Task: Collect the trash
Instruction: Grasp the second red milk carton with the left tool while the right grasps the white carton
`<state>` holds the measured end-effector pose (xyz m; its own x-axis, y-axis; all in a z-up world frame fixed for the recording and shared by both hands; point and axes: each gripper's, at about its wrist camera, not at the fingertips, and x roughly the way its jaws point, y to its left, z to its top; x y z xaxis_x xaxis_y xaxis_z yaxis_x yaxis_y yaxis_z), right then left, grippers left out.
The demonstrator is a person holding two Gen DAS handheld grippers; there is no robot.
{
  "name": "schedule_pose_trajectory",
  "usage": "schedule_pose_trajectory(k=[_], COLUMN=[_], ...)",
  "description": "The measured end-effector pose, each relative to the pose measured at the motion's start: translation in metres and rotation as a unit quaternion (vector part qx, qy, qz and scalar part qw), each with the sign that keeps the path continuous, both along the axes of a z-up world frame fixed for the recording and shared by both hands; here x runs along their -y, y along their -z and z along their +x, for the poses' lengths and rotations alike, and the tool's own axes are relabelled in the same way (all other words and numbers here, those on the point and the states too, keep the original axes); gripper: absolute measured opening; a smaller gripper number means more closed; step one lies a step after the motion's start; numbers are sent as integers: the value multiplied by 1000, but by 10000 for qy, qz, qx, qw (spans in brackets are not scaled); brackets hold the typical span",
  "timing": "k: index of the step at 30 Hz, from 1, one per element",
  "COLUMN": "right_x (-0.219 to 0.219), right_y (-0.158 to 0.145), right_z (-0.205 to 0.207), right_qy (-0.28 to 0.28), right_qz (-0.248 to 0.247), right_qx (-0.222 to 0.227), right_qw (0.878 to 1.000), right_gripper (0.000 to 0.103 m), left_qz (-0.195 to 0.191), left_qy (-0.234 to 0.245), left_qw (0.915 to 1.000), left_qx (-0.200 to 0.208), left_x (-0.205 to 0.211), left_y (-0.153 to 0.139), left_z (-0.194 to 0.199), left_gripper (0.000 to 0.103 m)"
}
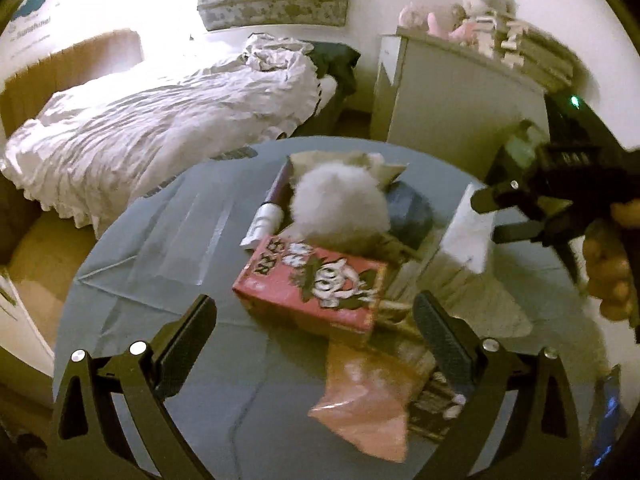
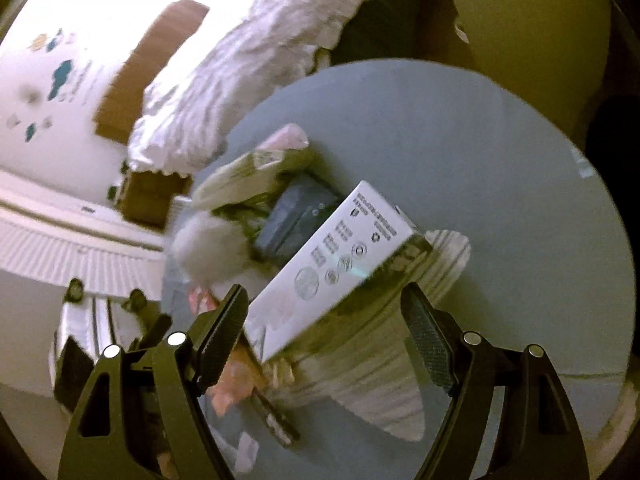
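A heap of trash lies on a round grey table (image 1: 168, 336). It holds a red printed box (image 1: 312, 284), a pink plastic bag (image 1: 368, 396), a white fluffy ball (image 1: 340, 204), a white tube (image 1: 266, 222) and a white carton (image 1: 468, 236). My left gripper (image 1: 316, 324) is open, its fingers on either side of the red box and pink bag, above them. My right gripper (image 2: 324, 328) is open just in front of the white carton (image 2: 340, 264), which rests tilted on white crumpled paper (image 2: 380, 368). The right gripper also shows in the left wrist view (image 1: 486, 218), open beside the carton.
A bed with white sheets (image 1: 160, 120) stands behind the table at the left. A white cabinet (image 1: 448, 96) with soft toys on top stands at the back right. A dark blue object (image 1: 408, 208) lies behind the fluffy ball. A radiator (image 2: 60, 252) shows at the left.
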<state>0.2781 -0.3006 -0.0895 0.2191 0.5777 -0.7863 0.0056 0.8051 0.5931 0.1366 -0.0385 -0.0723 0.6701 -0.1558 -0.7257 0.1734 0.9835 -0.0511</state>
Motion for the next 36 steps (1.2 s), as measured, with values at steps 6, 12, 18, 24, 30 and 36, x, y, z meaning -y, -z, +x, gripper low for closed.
schedule_pose_trajectory(k=[6, 12, 18, 24, 30, 36], right_x=[-28, -32, -27, -47, -49, -30], right_y=[2, -11, -8, -4, 7, -6], right_z=[13, 5, 10, 15, 8, -13], right_qy=[-350, -754, -415, -417, -725, -826], right_qz=[-711, -1132, -635, -902, -1102, -1262], right_qx=[337, 776, 271, 223, 322, 756], right_qw=[9963, 9877, 9968, 9948, 9907, 9857], right_gripper=[84, 75, 75, 82, 68, 49], left_qz=[-245, -158, 224, 260, -324, -592], left_qy=[-39, 194, 240, 359, 326, 349], left_qw=[9995, 9994, 9992, 9988, 9989, 9976], left_qx=[-201, -234, -216, -191, -114, -117], left_x=[-15, -4, 9, 8, -7, -12], left_y=[11, 13, 20, 22, 21, 21], left_z=[9, 16, 22, 35, 32, 19], left_gripper=[98, 98, 98, 97, 87, 55])
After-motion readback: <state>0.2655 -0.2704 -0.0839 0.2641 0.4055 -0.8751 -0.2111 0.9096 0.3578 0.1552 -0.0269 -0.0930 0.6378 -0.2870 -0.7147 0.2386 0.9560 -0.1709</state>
